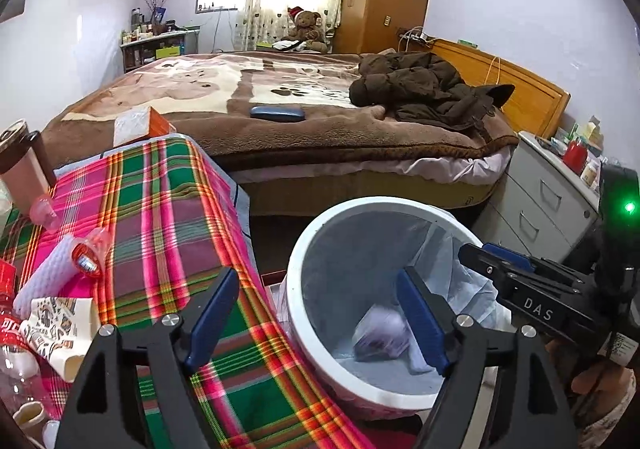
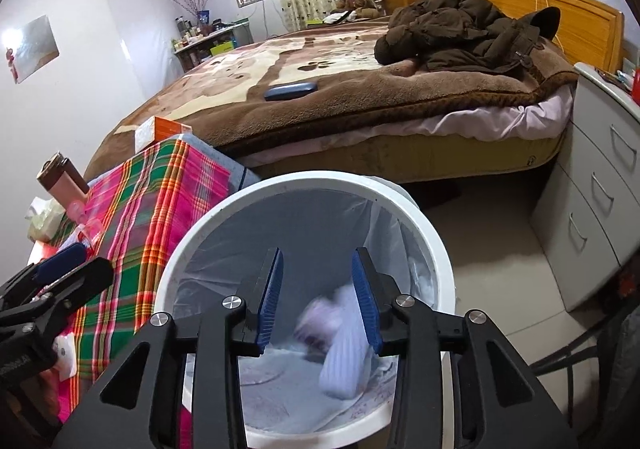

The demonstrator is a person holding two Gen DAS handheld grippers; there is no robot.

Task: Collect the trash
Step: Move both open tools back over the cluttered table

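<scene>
Both claws are gaping: the right claw (image 2: 318, 299) is hanging over the bin (image 2: 434, 245), while only the left claw (image 1: 316, 313) view is showing bench (image 1: 168, 209) litter (image 1: 60, 323).

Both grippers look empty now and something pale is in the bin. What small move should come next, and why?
Probably swing the open left gripper left toward the white foam sleeve on the plaid tablecloth. The right gripper is open above the white bin, with a blurred pale item inside, so that drop looks finished, while trash remains on the cloth.
</scene>
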